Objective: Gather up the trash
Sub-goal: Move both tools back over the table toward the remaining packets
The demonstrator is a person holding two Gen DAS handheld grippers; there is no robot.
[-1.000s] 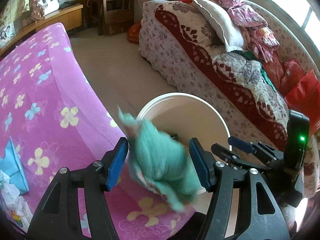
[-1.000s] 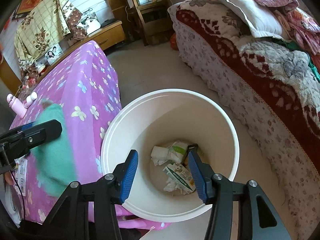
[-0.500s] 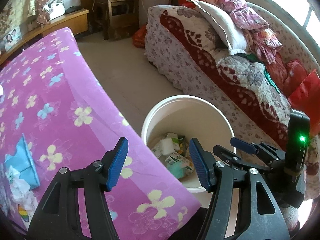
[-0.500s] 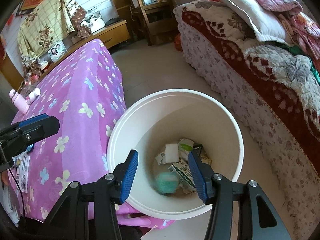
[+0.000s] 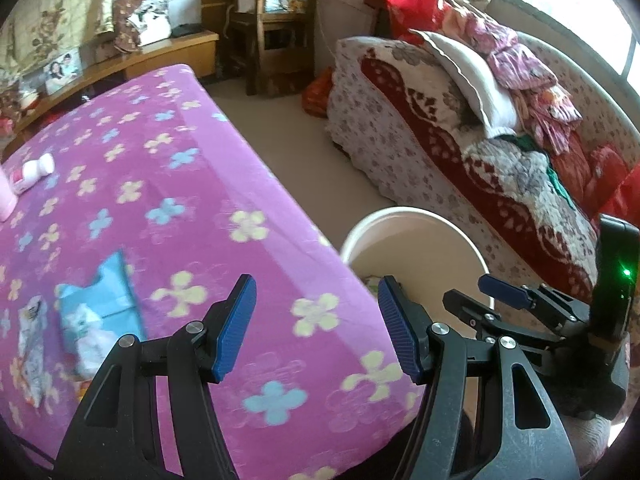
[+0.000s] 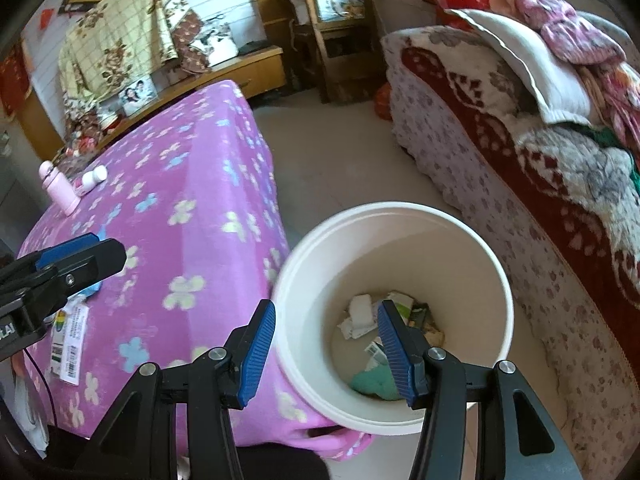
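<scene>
Left tool [image 5: 316,330] and right tool [image 6: 326,354], both wide and empty; green cloth [image 6: 374,384] lies inside white bucket [image 6: 460,224].

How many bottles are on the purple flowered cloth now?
2. The pink bottle stands near the far left edge of the cloth; the small white bottle lies beside it. Others may be hidden behind the tongs.
</scene>
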